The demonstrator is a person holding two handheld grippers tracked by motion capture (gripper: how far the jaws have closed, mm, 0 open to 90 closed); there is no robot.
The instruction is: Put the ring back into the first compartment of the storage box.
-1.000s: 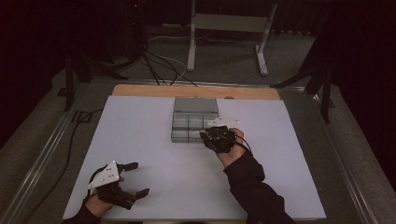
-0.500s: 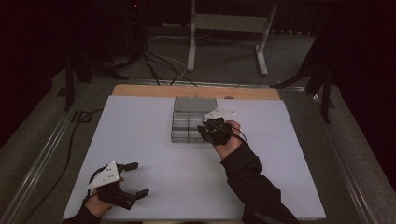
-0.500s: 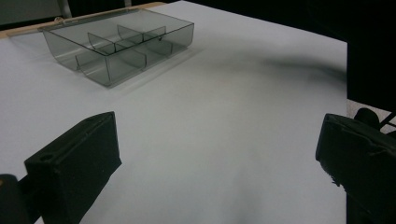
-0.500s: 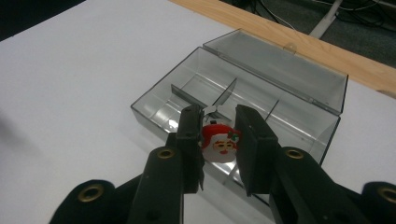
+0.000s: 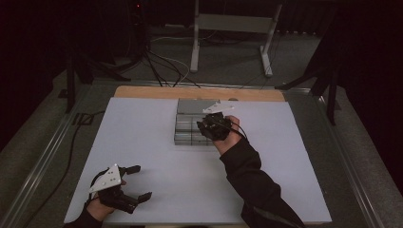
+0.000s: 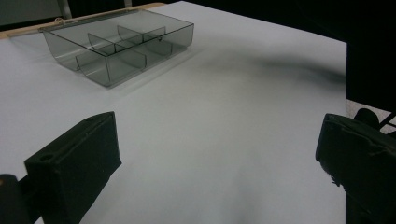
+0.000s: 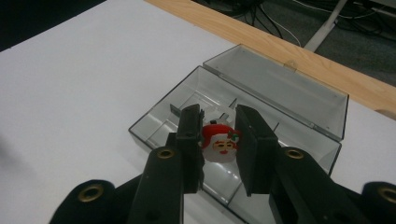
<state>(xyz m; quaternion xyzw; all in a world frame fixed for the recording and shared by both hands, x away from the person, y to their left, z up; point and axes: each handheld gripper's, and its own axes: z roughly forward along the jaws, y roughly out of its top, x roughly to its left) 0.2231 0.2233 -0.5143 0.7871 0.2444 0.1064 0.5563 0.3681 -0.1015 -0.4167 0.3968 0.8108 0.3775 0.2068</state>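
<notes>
Left hand-held gripper [image 5: 135, 183]: parked near the front left corner of the bench [image 5: 142, 142], jaws spread wide with nothing between them. Looks like it's just keeping out of the way.

Box [image 7: 261, 135]: clear plastic organizer with dividers, mid-bench toward the far edge, lid flipped back so the compartments are reachable.

Right hand-held gripper [image 7: 218, 140]: hovering over the box, jaws pinched on a little Santa figure [image 7: 219, 142], probably so it can drop into a compartment.

Santa figure: held above the open box, not set down yet.
</notes>
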